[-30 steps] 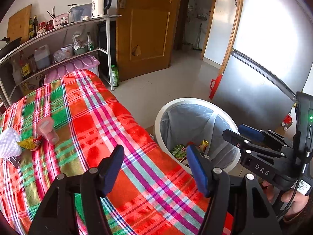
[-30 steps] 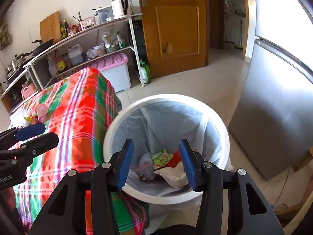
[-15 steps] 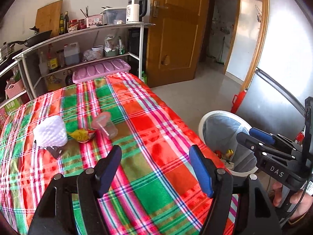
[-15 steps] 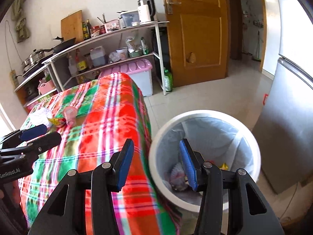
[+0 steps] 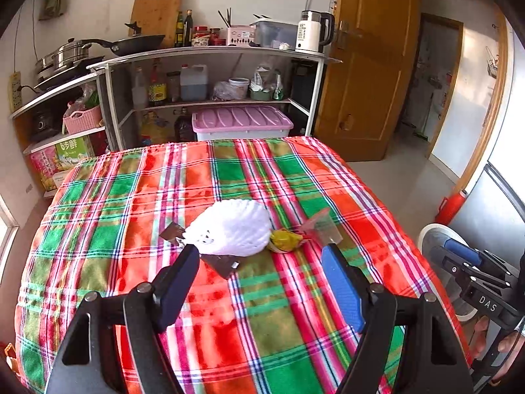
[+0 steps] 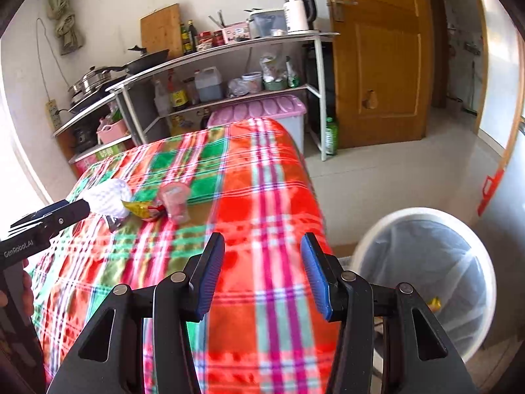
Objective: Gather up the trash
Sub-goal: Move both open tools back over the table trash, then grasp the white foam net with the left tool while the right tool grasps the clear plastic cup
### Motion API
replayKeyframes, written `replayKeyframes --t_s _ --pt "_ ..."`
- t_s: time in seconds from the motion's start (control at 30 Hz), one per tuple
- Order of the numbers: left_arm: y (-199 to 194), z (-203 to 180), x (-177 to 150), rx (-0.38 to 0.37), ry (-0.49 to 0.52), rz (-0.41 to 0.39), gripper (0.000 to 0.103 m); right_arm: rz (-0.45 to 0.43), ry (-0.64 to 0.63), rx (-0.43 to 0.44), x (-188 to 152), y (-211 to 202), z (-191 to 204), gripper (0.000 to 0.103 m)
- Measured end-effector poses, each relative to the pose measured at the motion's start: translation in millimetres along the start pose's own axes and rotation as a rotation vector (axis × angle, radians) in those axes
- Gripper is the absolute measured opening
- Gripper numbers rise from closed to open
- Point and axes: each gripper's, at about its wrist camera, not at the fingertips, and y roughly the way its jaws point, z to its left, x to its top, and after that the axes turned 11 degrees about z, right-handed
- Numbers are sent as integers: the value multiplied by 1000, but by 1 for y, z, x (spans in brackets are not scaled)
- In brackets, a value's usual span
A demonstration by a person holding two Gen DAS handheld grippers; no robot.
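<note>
Left wrist view: looking down at a small trash pile mid-counter (image 5: pixel 131 197), on plaid cloth. Using the white foam net (image 5: pixel 229 226) as landmark: yellow wrapper (image 5: pixel 284 240) touching its right side, clear plastic cup (image 5: pixel 323 228) just past that, dark wrapper (image 5: pixel 223 264) poking out under its near edge. Just been spreading the left tool (image 5: pixel 261 252) wider, nothing between the pads, hovering just short of the net. Right tool (image 6: pixel 262 241) spread too, empty, well right of the net, near the bin (image 6: pixel 423 262). Probably feather-light and squishy, so pinch across the net's middle. Readable: "DAS" on the right tool, "GenRobot.AI" on the left.
</note>
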Motion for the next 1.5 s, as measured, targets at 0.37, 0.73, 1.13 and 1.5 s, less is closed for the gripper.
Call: replayKeyframes --t_s 0.37,0.73,1.13,1.5 --pt "20 53 11 -41 -83 30 86 69 -72 112 36 57 55 50" --pt "35 59 19 -110 -28 54 94 144 -117 128 52 101 80 61" --pt "59 56 33 -126 -20 105 94 176 -132 123 60 124 89 61" --pt "65 60 40 -142 -66 108 94 168 -110 121 61 123 79 61"
